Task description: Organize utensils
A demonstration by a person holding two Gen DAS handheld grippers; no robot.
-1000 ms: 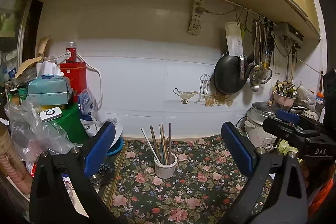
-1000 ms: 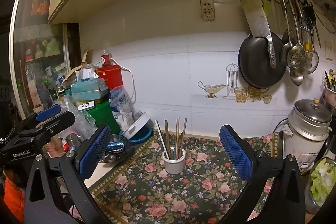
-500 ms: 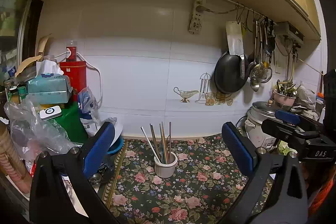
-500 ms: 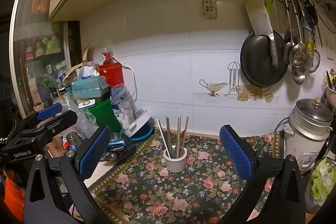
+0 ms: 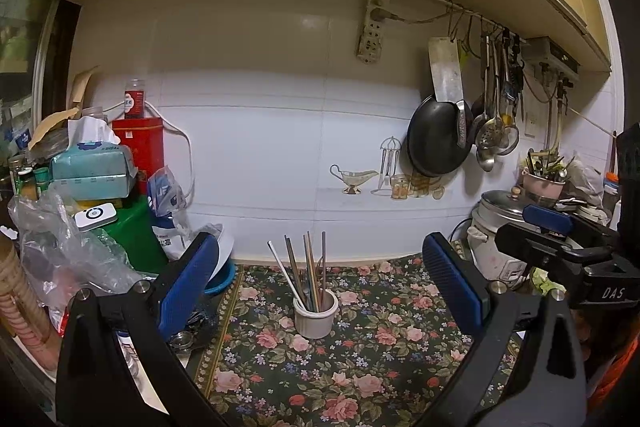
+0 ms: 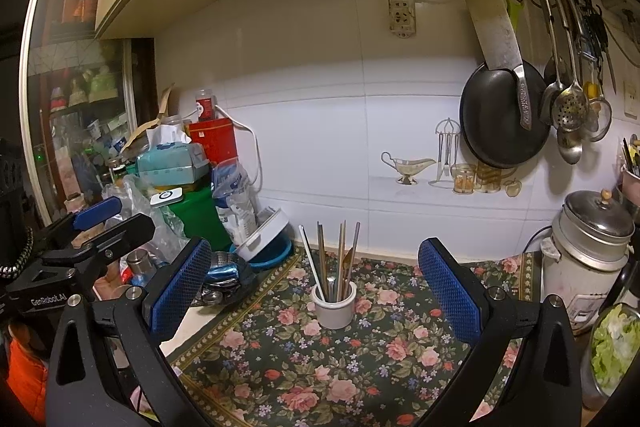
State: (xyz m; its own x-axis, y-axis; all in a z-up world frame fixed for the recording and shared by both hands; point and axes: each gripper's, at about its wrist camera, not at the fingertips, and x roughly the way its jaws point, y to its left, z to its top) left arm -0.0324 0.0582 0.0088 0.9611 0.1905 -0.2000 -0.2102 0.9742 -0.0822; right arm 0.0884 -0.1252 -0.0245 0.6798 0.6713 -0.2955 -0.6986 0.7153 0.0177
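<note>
A small white ceramic cup [image 5: 315, 315] [image 6: 334, 307] stands on the flowered mat [image 5: 360, 359] [image 6: 320, 367], holding several chopsticks and thin utensils [image 5: 308, 273] [image 6: 338, 259] that lean out of its mouth. My left gripper [image 5: 320, 279] is open, its blue pads wide apart, well short of the cup and empty. My right gripper [image 6: 316, 281] is likewise open and empty, framing the cup from a distance. Each view catches the other gripper at its edge: the right one [image 5: 560, 239] and the left one [image 6: 96, 227].
Clutter fills the left: tissue box [image 5: 90, 169], red tin [image 5: 138, 147], green box [image 6: 196, 215], plastic bags, blue bowl [image 6: 268, 251]. A black pan [image 6: 502, 117], cleaver and ladles hang on the wall. A rice cooker [image 6: 592, 251] and a bowl of greens [image 6: 614, 343] stand at right.
Both grippers have drifted slightly; the cup sits a little lower in the right wrist view. Both stay open and empty.
</note>
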